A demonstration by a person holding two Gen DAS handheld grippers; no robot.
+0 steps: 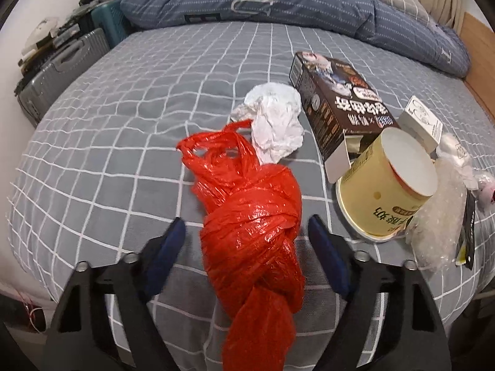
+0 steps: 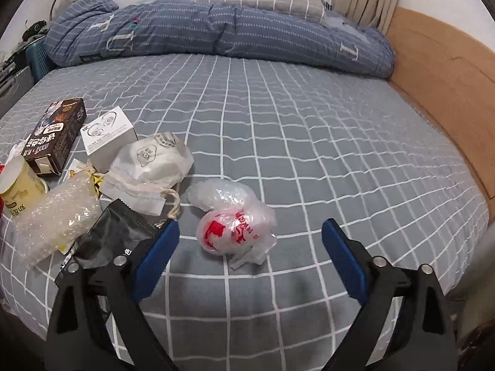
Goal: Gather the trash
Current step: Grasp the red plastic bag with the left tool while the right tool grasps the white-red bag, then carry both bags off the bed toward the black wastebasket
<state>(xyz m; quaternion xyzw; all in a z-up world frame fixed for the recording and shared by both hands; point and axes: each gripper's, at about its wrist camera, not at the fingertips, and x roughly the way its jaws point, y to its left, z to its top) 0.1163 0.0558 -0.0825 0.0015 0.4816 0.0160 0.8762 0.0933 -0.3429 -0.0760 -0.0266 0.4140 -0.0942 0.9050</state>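
Trash everywhere on the bed. Knotted red bag lies lengthwise straight between the open left tongs, untouched. Right tongs, open too, sit just short of the clear bag.

Red plastic bag: knotted, twisted into long rope, lying lengthwise on bed, handles loose at far end. Crumpled white paper just beyond it, touching handles. Dark snack box, near flap open, lying flat. Pale yellow paper cup on its side against box. Small white box beside dark box. Bubble wrap, black pouch, white paper bag clustered together. Clear bag with red print balled up, apart from the rest.
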